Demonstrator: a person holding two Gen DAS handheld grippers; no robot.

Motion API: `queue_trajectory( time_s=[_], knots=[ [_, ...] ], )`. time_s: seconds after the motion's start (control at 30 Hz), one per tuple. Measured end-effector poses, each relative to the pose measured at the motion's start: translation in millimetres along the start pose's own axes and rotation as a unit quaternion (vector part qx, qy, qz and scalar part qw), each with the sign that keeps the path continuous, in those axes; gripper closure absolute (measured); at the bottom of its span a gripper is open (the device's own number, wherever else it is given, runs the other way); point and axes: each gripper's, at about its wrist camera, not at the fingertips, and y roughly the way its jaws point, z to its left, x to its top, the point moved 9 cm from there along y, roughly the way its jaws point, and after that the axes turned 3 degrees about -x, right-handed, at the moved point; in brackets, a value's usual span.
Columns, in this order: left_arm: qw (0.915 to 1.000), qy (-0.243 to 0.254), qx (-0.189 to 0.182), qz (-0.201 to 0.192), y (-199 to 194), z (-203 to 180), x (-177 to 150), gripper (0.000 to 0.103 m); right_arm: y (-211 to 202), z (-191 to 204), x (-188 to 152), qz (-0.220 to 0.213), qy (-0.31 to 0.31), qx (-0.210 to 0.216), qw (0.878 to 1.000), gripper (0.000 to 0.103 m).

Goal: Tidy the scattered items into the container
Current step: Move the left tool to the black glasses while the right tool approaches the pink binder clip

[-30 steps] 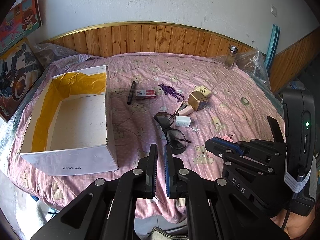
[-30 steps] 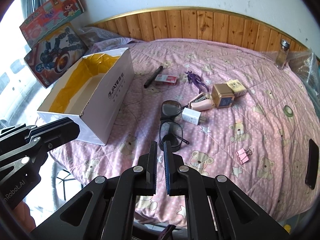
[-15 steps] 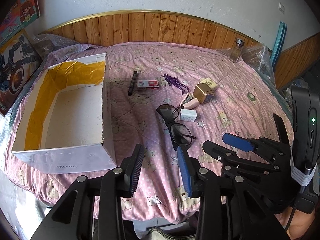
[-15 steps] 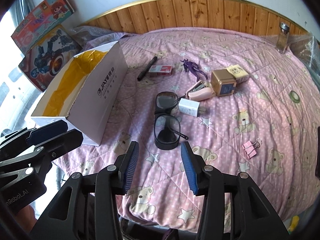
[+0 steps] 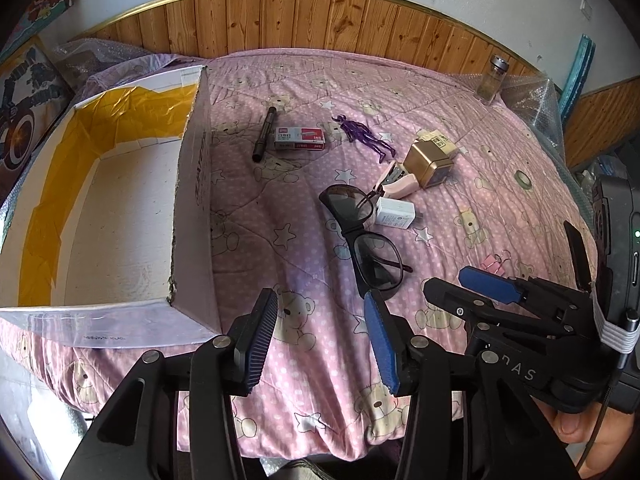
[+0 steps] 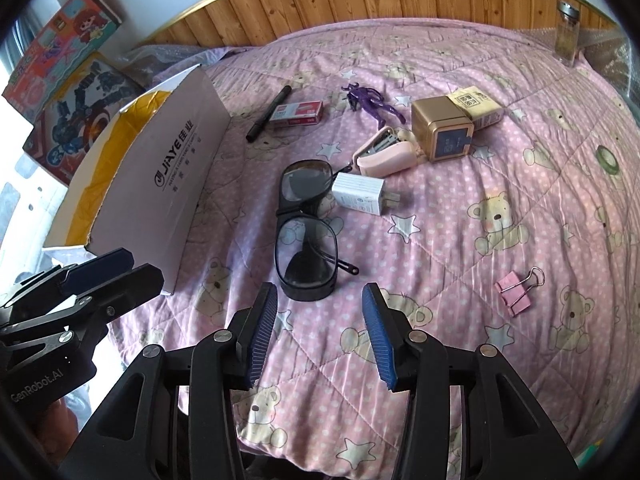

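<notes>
Both tools stand wide apart and empty: the left tool (image 5: 320, 332) and the right tool (image 6: 318, 330), with ribbed blue pads, hover over the near edge of a bed. Its quilted pink cover (image 6: 500, 184) bears teddy-bear and star prints. Glossy black-framed glasses (image 6: 306, 228) lie just beyond the right tool. The white cardboard box (image 5: 120, 208), yellow-taped inside, sits left. Knotty wood panelling (image 5: 360, 20) backs the bed.

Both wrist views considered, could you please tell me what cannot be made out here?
- Box: the right wrist view hides its floor behind the near wall.
- Jar: contents too small, left wrist view.
- Glasses: the charger covers one arm's tip.
- Pink clip: partly behind the right gripper.
</notes>
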Motion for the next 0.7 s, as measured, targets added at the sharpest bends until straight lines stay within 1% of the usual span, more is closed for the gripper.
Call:
queue_trajectory(
  time_s=[0.1, 0.2, 0.43, 0.6, 0.7],
  knots=[
    [1.0000, -0.004, -0.004, 0.008, 9.9, -1.8, 3.0, 0.056, -1.2, -16.4, 1.5, -0.003, 0.018, -0.002, 1.000, 0.056],
    [0.9997, -0.007, -0.013, 0.019, 22.1, -5.8, 4.8, 0.056, -5.0, -44.7, 0.3, -0.005, 0.048, -0.013, 0.999, 0.056],
    [0.9974, -0.026, -0.041, 0.053, 58.0, -17.5, 5.3, 0.056, -18.1, -118.2, -0.8, -0.019, 0.107, -0.061, 0.992, 0.056],
    [0.9949, -0.048, -0.047, 0.075, 86.5, -19.5, 10.2, 0.056, -12.1, -155.9, 0.3, -0.017, 0.138, -0.084, 0.987, 0.056],
    [0.9945, -0.051, -0.044, 0.080, 100.6, -20.4, 16.8, 0.056, -8.6, -170.3, -2.0, -0.014, 0.141, -0.096, 0.985, 0.056]
  ],
)
